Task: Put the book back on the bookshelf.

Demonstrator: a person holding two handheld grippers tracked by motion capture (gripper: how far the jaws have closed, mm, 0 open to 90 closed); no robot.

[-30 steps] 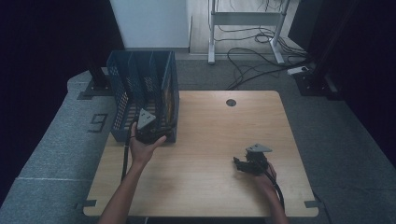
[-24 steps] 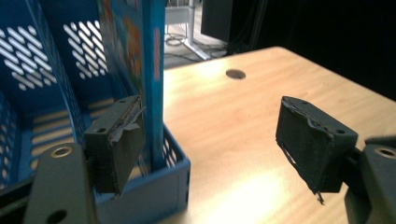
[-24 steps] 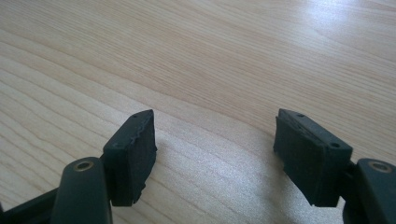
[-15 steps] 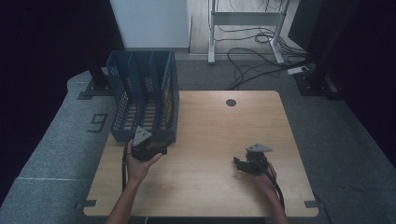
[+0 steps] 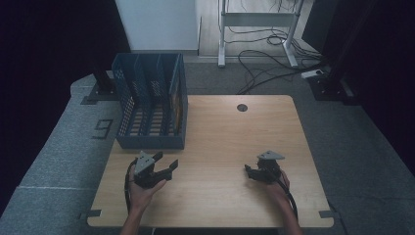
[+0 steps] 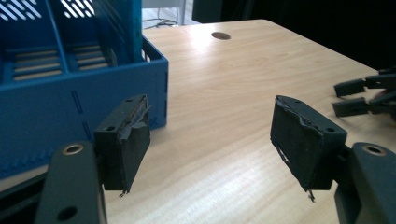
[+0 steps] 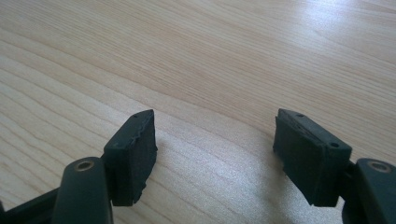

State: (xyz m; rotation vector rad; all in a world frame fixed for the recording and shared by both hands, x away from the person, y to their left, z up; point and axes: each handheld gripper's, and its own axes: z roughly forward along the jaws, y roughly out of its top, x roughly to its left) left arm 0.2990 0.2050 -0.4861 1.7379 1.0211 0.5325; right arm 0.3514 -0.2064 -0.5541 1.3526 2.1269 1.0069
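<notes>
Pale wooden rectangular surface (image 5: 215, 147) in the high view, round dark cable hole (image 5: 242, 107) near its far edge. Dark blue perforated plastic file rack (image 5: 151, 103) with upright dividers on the far left corner, hanging partly past the left edge. Something flat and orange-brown upright in its rightmost slot, too dim to name.

Left hand-held gripper (image 5: 165, 164) low over the near left part of the surface, just in front of the rack and clear of it, jaws pointing right and slightly away. Jaws well apart, just been closing a little, nothing between them but bare wood. From the left gripper view, both black pads (image 6: 133, 140) with frayed tape edges, the rack's blue front wall (image 6: 60, 112) close behind the left one, not touching.

Right hand-held gripper (image 5: 249, 171) on the near right part, well apart from the rack, jaws pointing left. Jaws spread wide, empty; in the right gripper view only wood grain between the pads (image 7: 135, 154).
</notes>
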